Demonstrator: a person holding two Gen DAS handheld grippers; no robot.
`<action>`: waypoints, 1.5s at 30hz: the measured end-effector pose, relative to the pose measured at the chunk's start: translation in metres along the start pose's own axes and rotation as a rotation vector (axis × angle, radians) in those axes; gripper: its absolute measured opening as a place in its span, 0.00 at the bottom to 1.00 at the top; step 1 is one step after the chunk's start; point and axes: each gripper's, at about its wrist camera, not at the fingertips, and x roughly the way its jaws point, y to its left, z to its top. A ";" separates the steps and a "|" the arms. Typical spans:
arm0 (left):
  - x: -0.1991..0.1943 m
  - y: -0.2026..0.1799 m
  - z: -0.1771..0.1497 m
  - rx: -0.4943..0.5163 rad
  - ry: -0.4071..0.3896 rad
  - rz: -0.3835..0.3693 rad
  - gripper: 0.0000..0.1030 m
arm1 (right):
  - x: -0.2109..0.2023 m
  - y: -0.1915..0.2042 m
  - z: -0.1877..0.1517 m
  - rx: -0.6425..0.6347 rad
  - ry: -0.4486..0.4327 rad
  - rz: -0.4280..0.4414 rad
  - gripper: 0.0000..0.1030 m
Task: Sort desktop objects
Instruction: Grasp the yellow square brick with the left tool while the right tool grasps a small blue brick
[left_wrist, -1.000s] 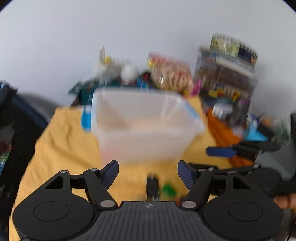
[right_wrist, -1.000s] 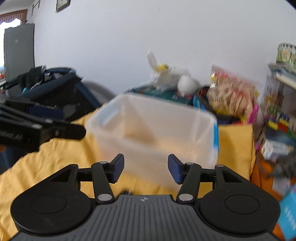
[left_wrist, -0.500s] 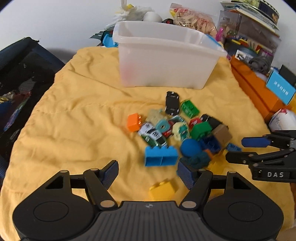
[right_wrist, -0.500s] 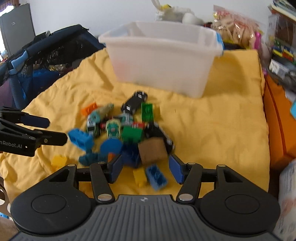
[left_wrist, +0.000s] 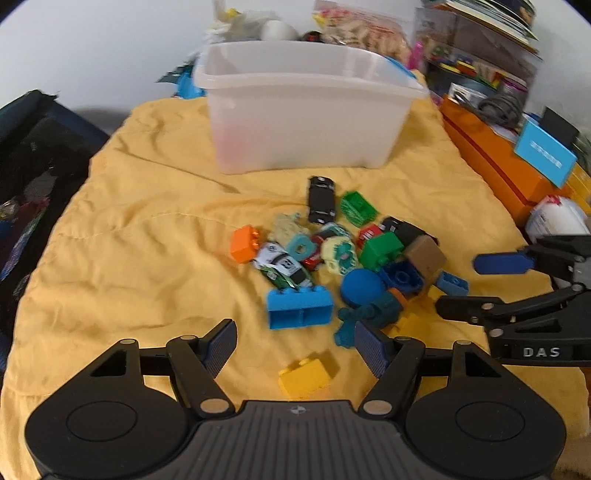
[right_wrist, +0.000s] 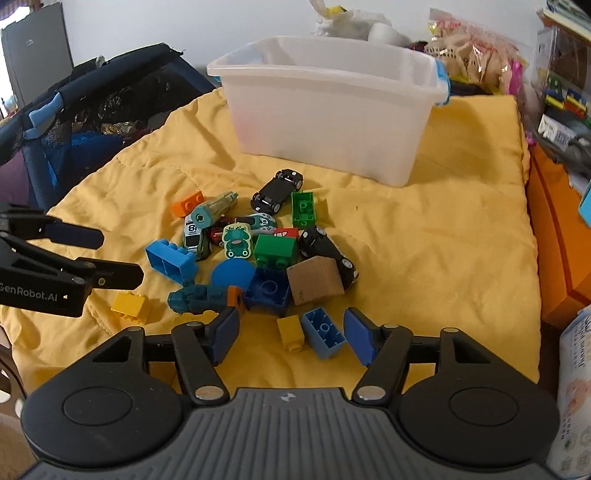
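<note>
I have both tongs hanging spread and empty over the toy pile (right_wrist: 258, 251) on the yellow blanket (right_wrist: 424, 258). My right tongs (right_wrist: 291, 334) have just been widening, a small blue brick (right_wrist: 325, 332) and yellow brick (right_wrist: 290, 332) lying untouched between them. My left tongs (left_wrist: 293, 343) stand above another yellow brick (left_wrist: 304, 376). The clear bin (right_wrist: 332, 110) sits beyond the pile.

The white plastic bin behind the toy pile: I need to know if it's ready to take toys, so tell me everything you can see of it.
The white plastic bin is a translucent, milky rectangular tub with a rolled rim and walls that taper toward the base. It has no lid on and stands upright on the yellow quilt, behind the toy pile. A blue handle clip sits on one end. What shows of the inside looks empty, though the floor is partly hidden. Neither set of tongs touches it.
</note>
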 end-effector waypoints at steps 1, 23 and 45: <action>0.001 -0.002 -0.001 0.011 0.008 -0.010 0.72 | 0.000 0.002 0.000 -0.015 -0.003 -0.001 0.64; 0.008 -0.046 -0.002 0.232 0.031 -0.232 0.64 | 0.006 0.006 -0.009 -0.158 0.057 -0.082 0.30; 0.005 -0.109 -0.021 0.328 0.065 -0.315 0.62 | -0.009 -0.036 -0.024 -0.003 0.110 -0.062 0.28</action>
